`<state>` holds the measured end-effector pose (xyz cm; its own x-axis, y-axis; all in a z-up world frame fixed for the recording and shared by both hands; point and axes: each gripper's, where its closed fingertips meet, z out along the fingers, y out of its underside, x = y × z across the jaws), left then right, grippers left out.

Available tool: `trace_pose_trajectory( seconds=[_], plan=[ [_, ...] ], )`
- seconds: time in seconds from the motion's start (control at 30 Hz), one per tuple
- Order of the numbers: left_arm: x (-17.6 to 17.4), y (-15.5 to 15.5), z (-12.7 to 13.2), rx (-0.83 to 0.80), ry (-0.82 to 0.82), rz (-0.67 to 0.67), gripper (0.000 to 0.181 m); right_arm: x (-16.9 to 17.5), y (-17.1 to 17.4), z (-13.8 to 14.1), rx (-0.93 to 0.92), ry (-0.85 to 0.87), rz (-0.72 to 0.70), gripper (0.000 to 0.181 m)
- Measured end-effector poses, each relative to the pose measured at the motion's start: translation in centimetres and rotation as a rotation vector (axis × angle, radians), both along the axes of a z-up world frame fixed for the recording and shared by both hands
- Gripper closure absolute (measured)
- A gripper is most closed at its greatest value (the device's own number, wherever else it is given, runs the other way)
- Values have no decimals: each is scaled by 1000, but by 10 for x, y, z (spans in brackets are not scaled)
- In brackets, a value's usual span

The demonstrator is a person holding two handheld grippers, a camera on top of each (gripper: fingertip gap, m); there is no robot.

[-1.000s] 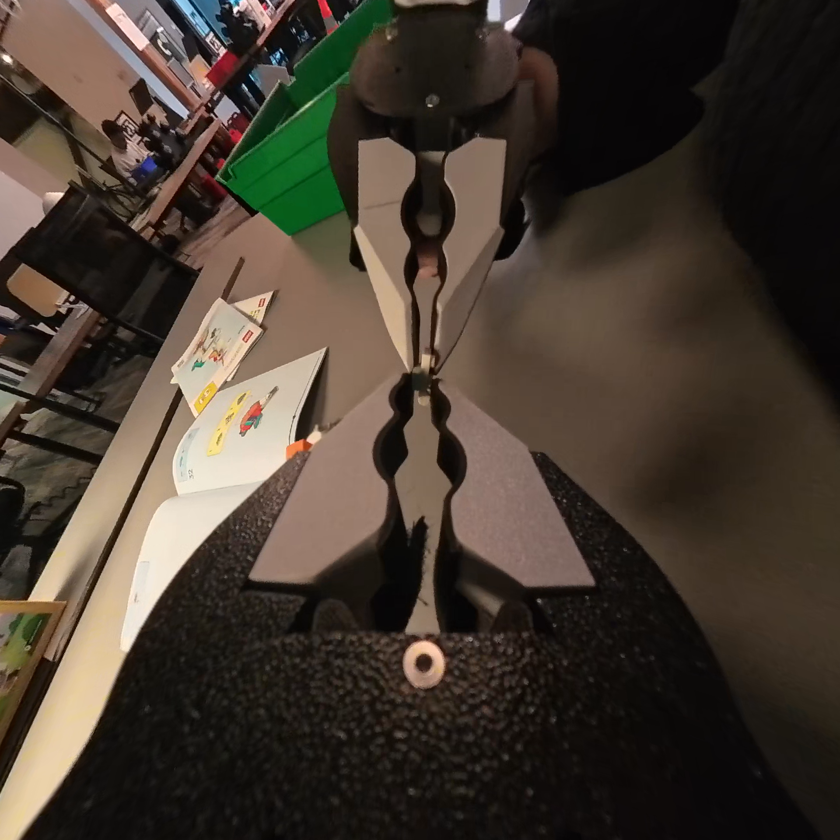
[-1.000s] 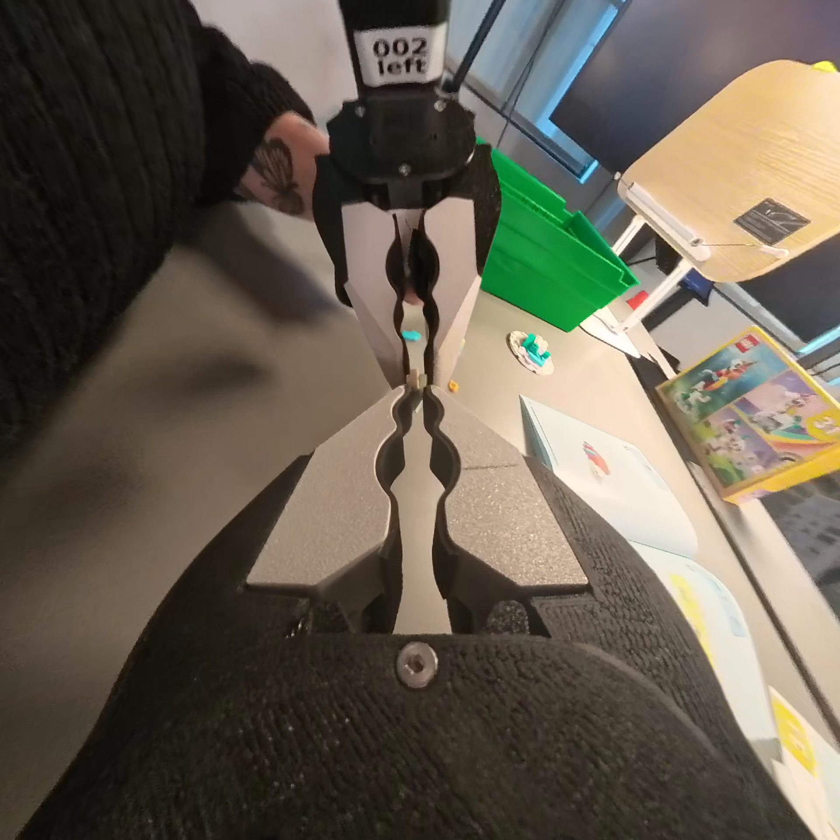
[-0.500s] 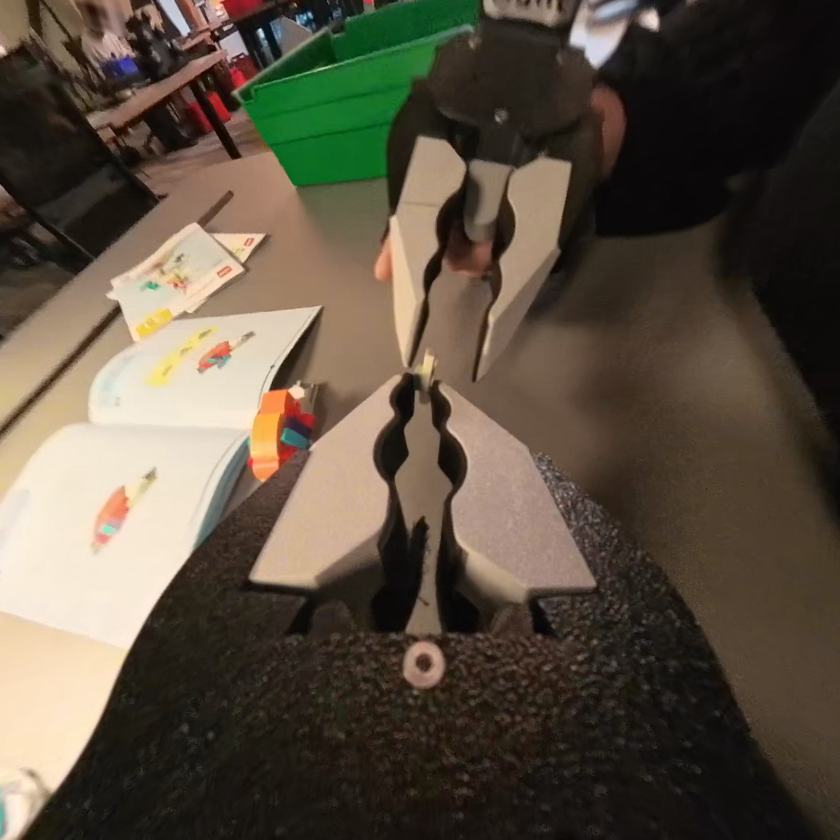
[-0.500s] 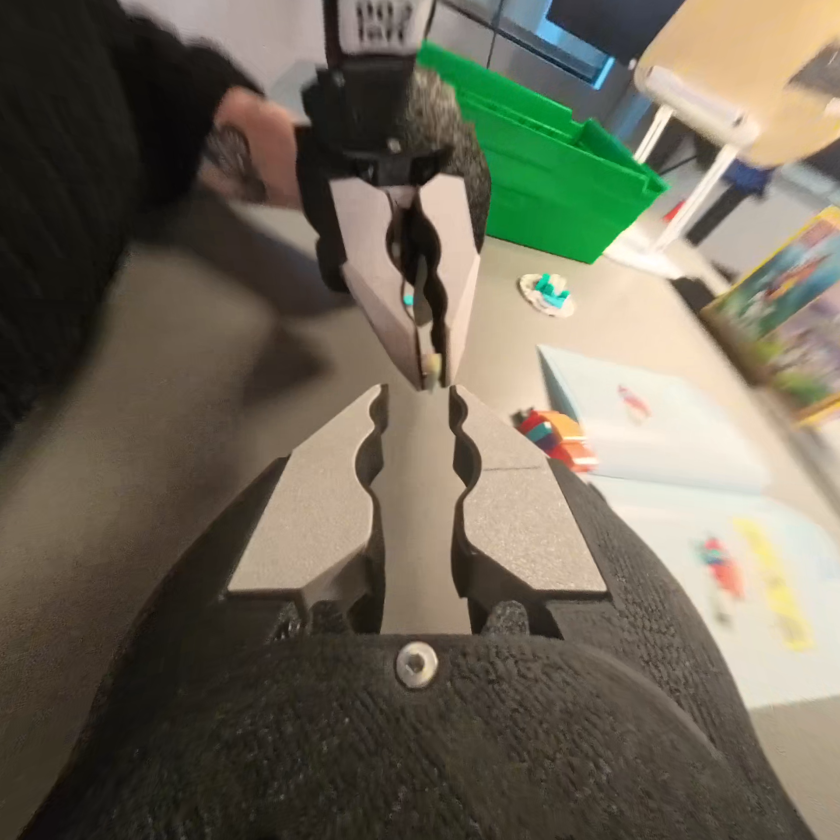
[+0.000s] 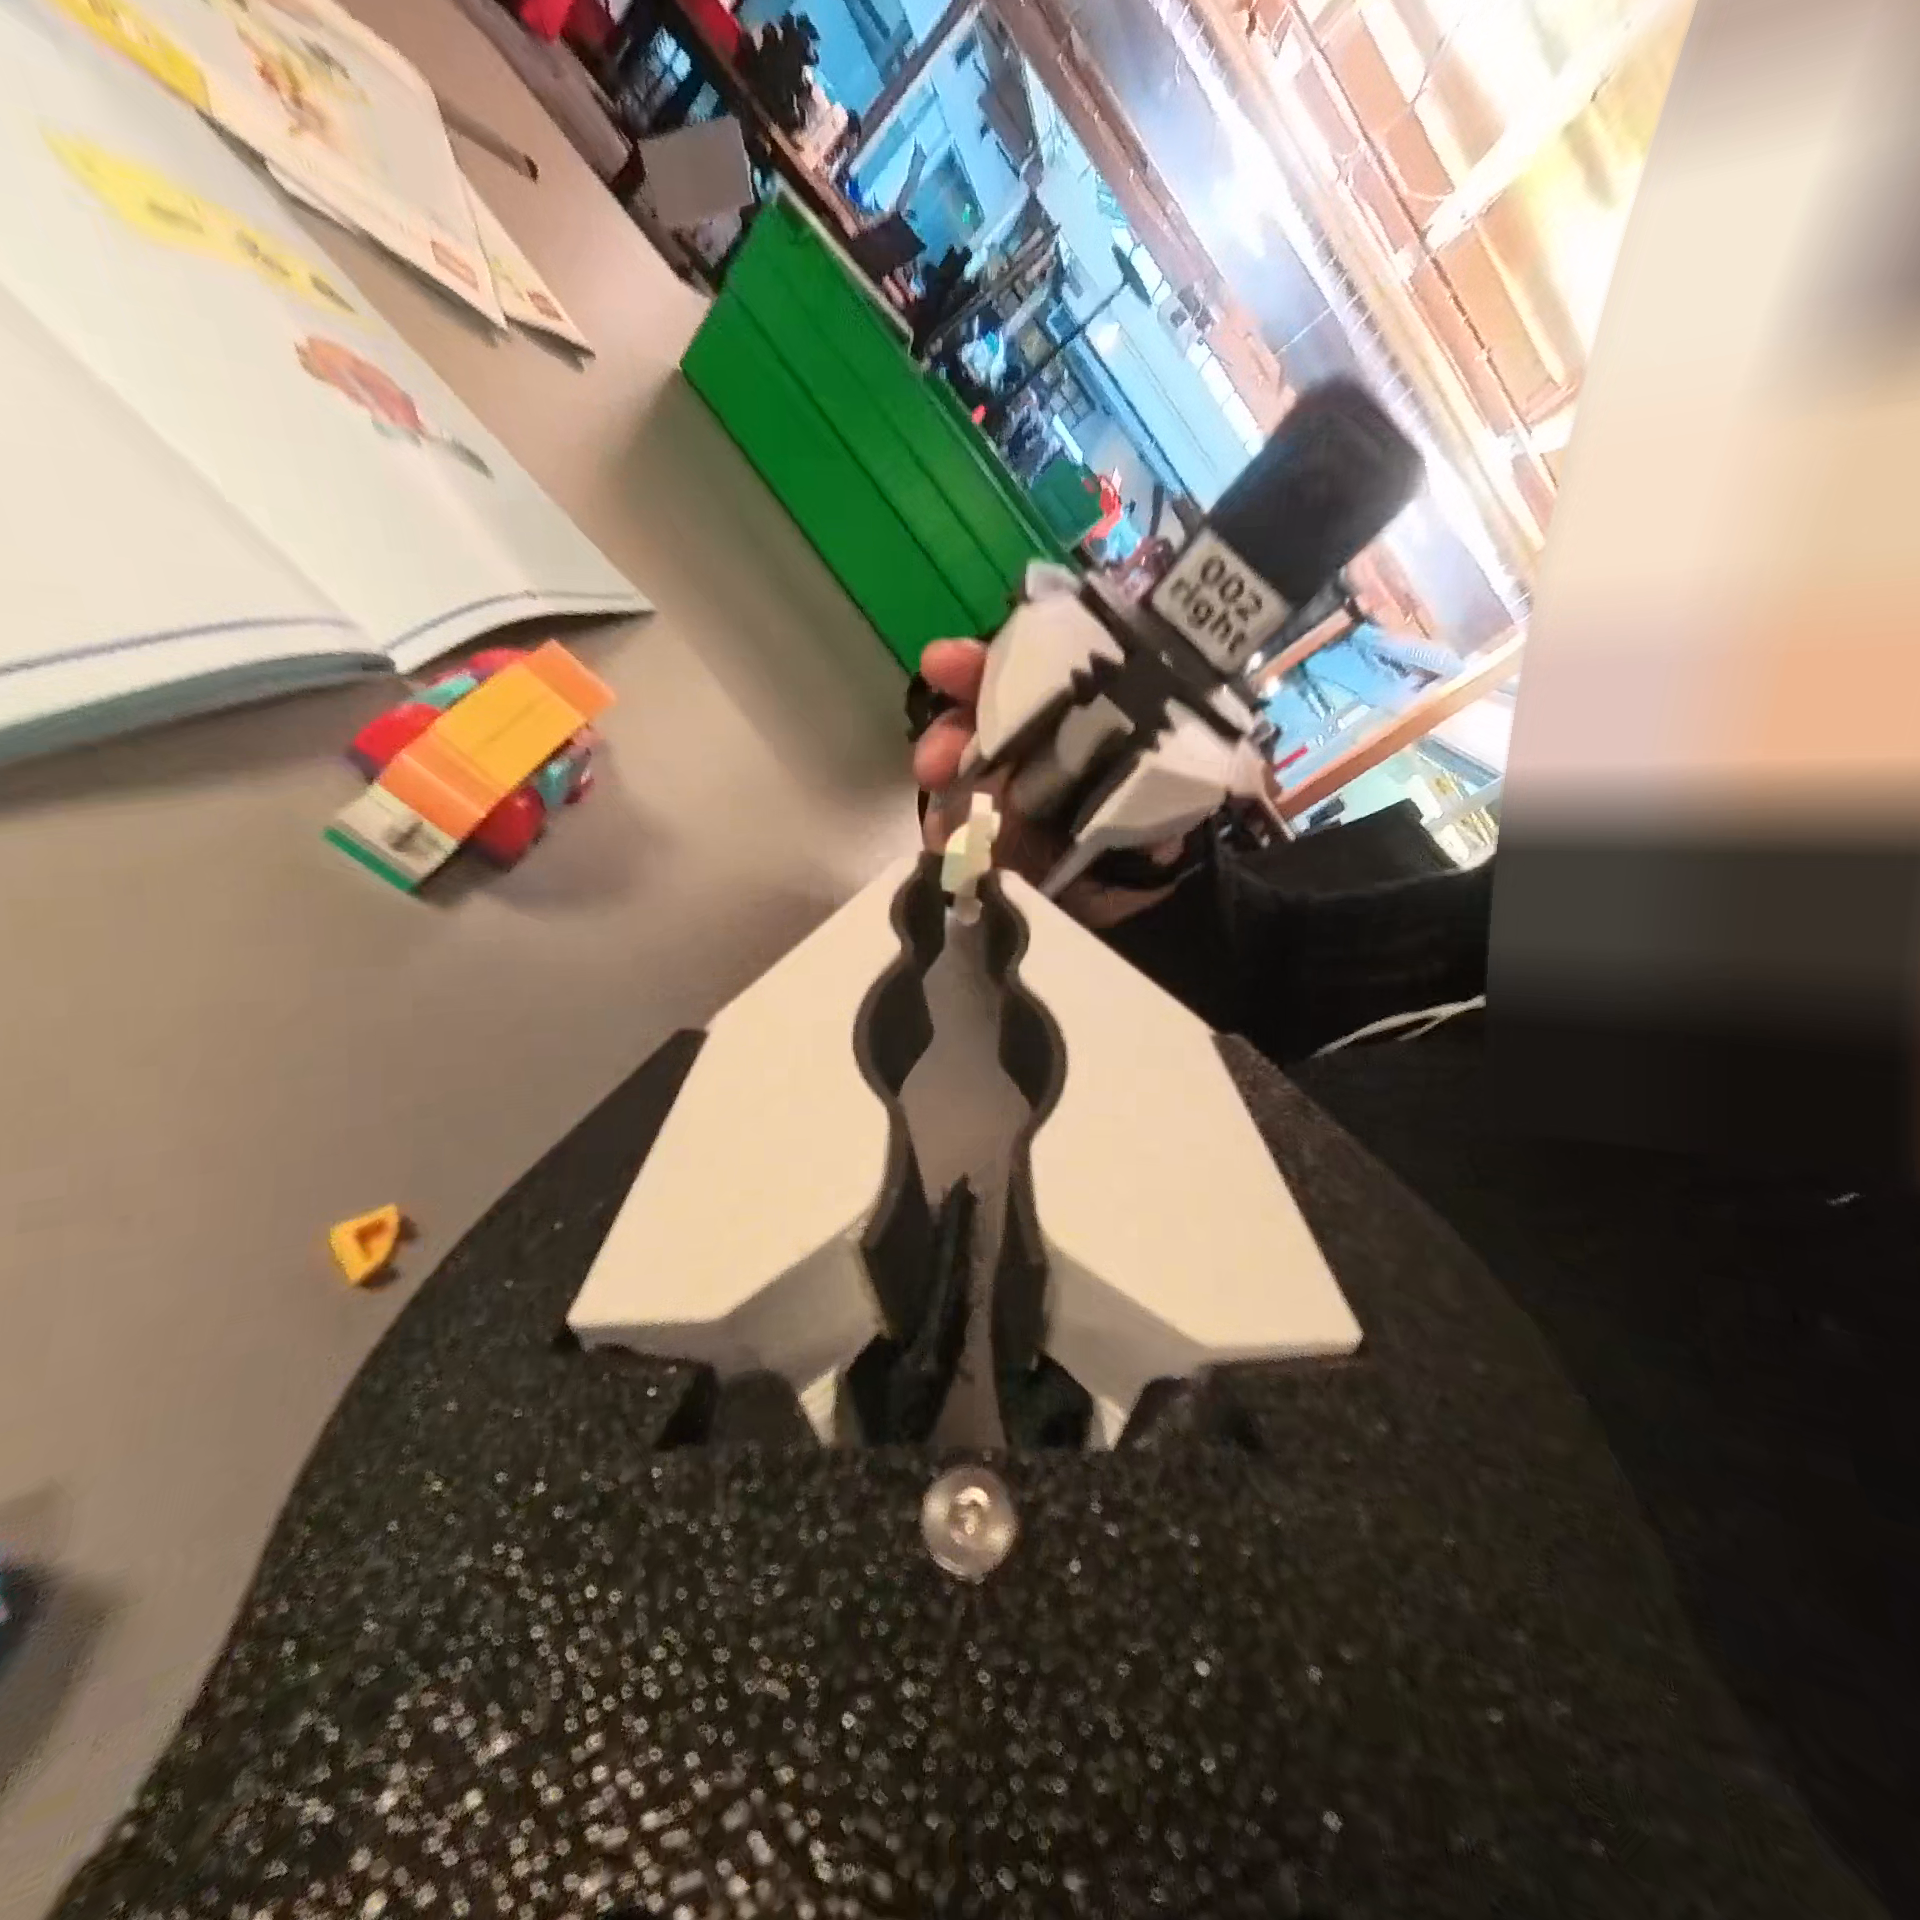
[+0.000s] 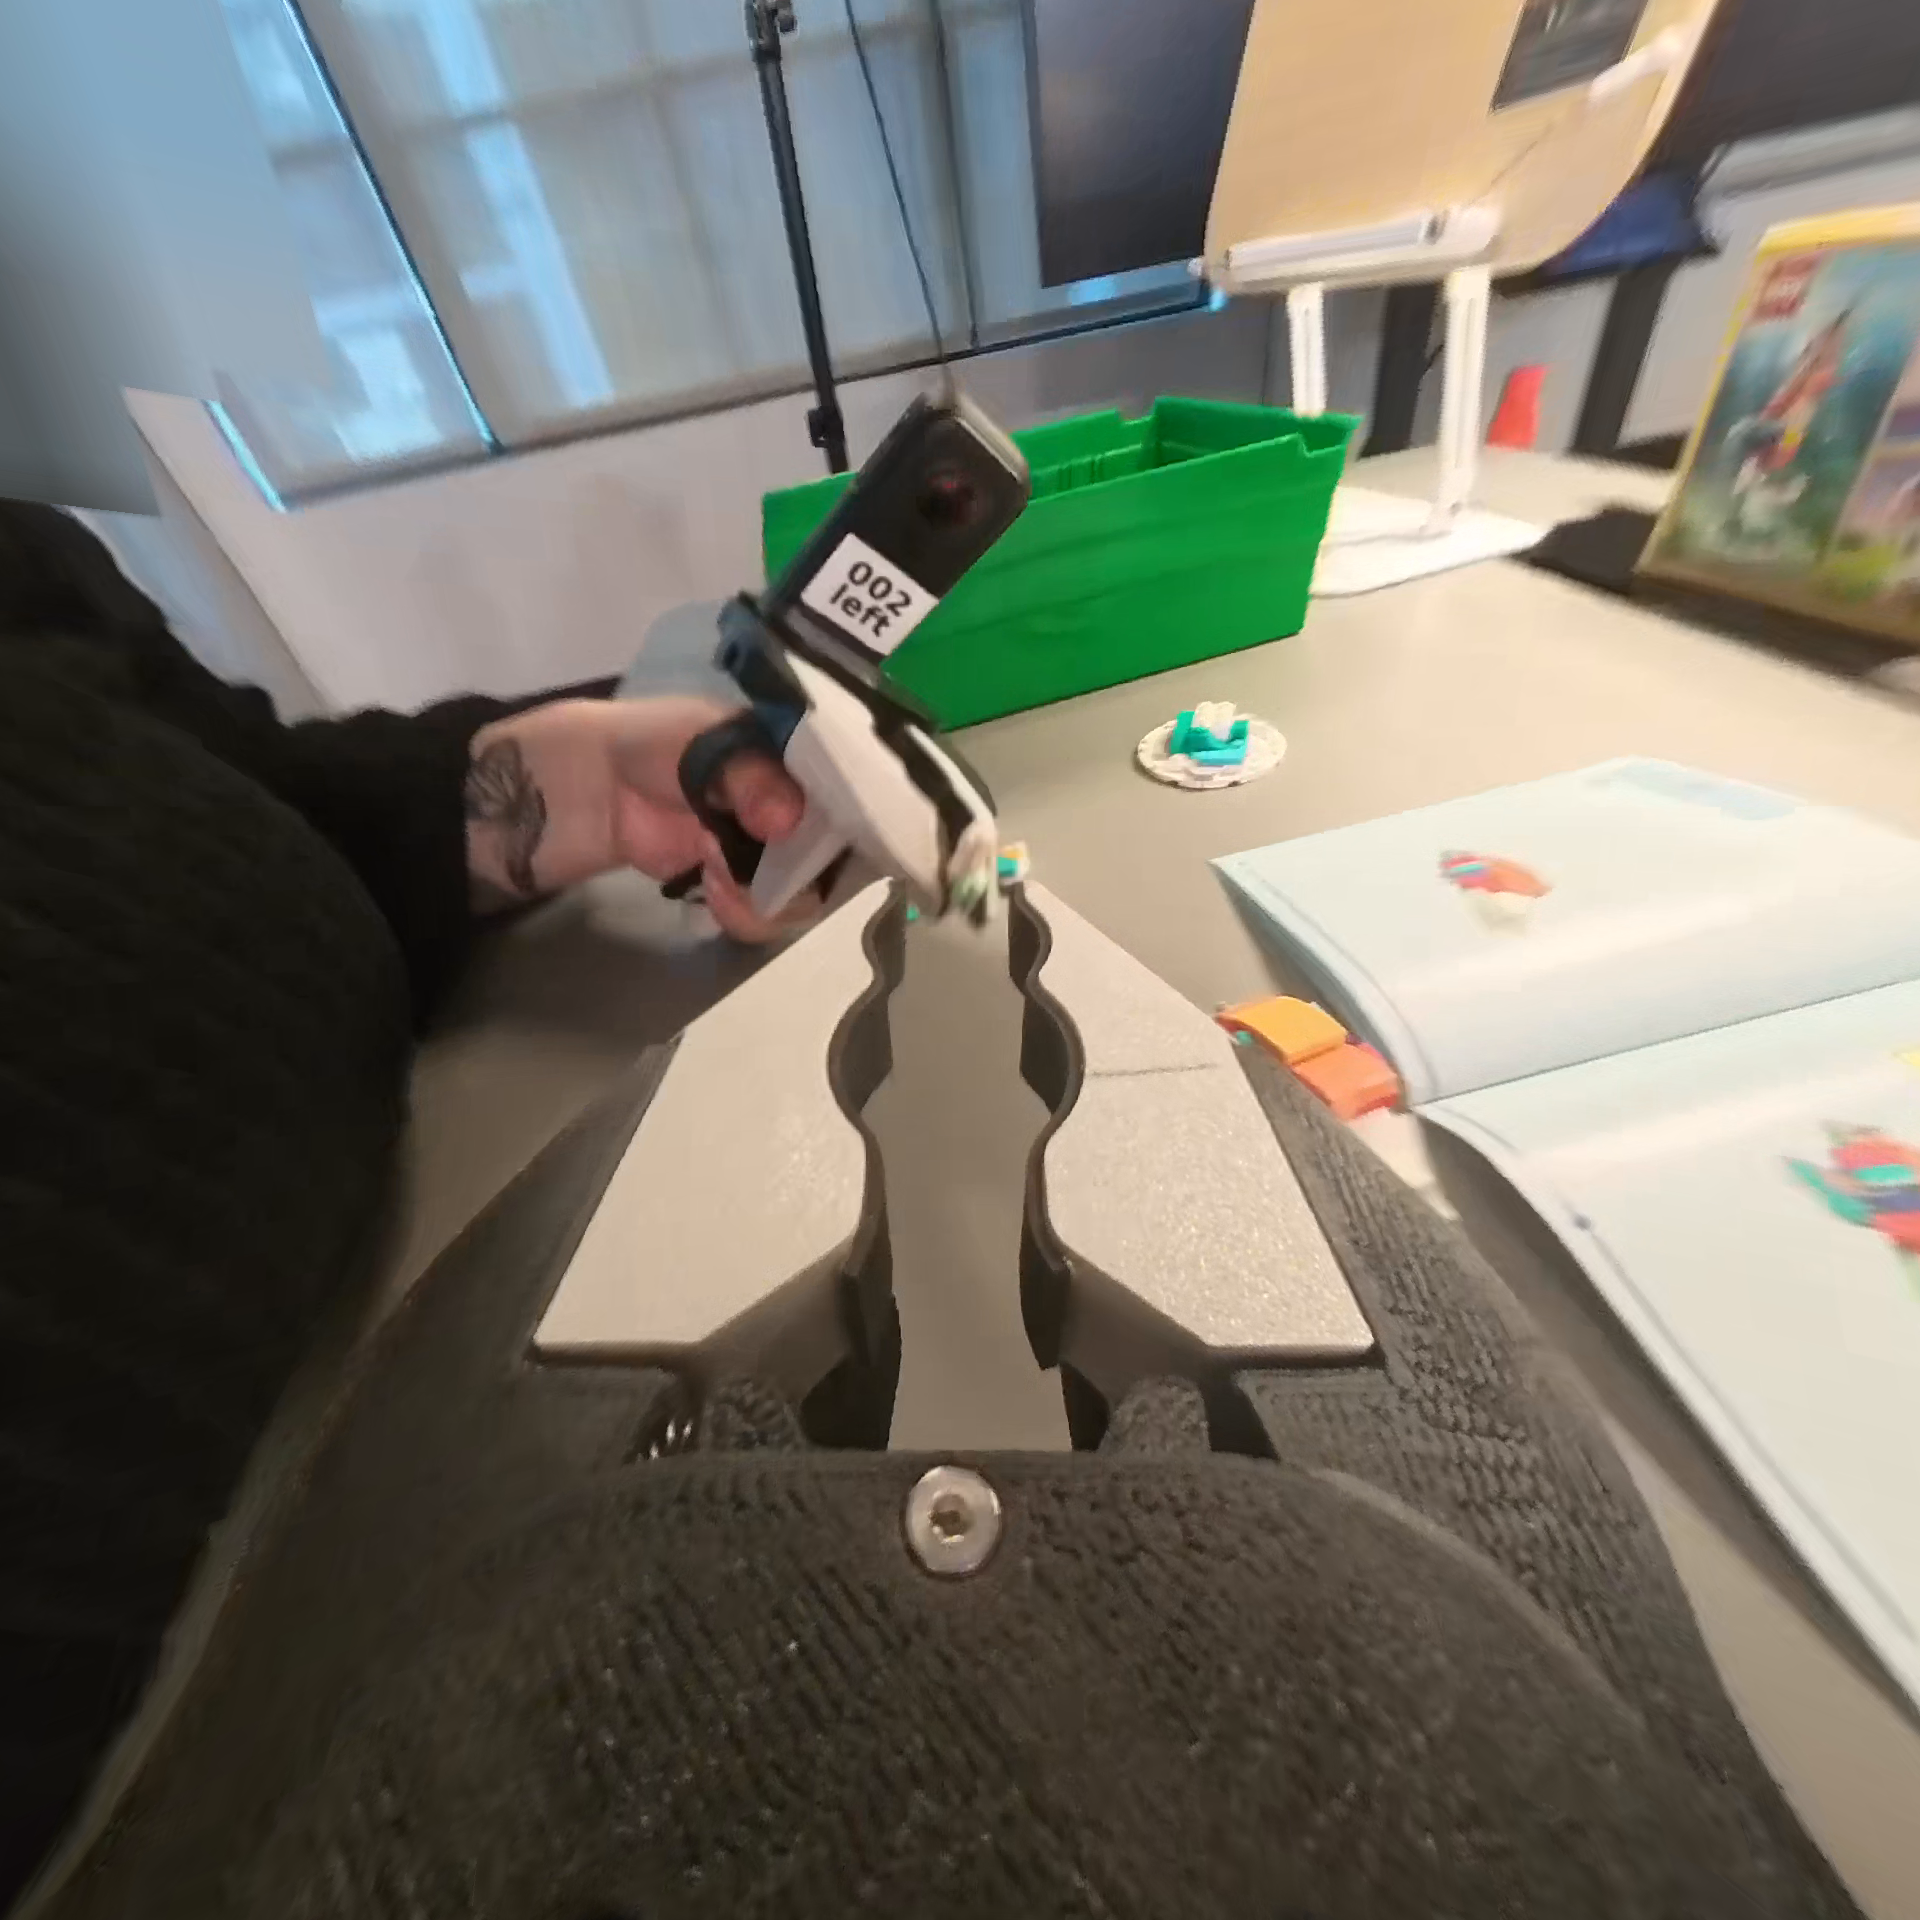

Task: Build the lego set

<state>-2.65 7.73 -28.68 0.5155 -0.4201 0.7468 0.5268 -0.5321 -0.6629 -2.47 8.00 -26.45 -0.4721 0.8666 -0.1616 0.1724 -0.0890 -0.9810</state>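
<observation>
My right tongs point(image 6: 951, 914) have parted and withdrawn | only left view shows yellow piece point(image 5: 366, 1241) | left tongs point(image 5: 961, 883) clamp pale brick point(image 5: 969, 844) at tips.

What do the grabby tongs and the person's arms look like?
Both tongs, left and right, have two pale grey wedge-shaped fingers with wavy black inner edges, on a rough black body with a silver screw. Each carries a black camera with a white sticker. The person wears black knitted sleeves.
</observation>
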Motion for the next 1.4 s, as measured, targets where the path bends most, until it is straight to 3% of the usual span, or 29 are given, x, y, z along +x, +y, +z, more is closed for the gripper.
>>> trace_pose_trajectory(
  seconds=[0.2, 0.47, 0.87, 1.03, 1.2, 1.4],
  plan=[
    [19, -9, -13, -38, 128, -115, 176, -6, -11, -8, -103, -134, 90, 164],
    [25, -13, -16, -38, 206, -164, 175, 1, -23, -20, -129, -222, 164, 177],
    [17, -5, 1, 57, 177, -102, 175, -3, -13, -5, -234, -141, 85, 177],
    [-4, 6, 12, 127, 189, 48, 167, -13, 7, 8, -367, -43, -45, 177],
    [-27, 19, 21, 221, 413, 216, 138, -17, 39, 21, -569, 81, -191, 178],
    [-29, 44, 29, 474, 810, 332, 124, -27, 53, 16, -738, 133, -243, 178]
  ],
)
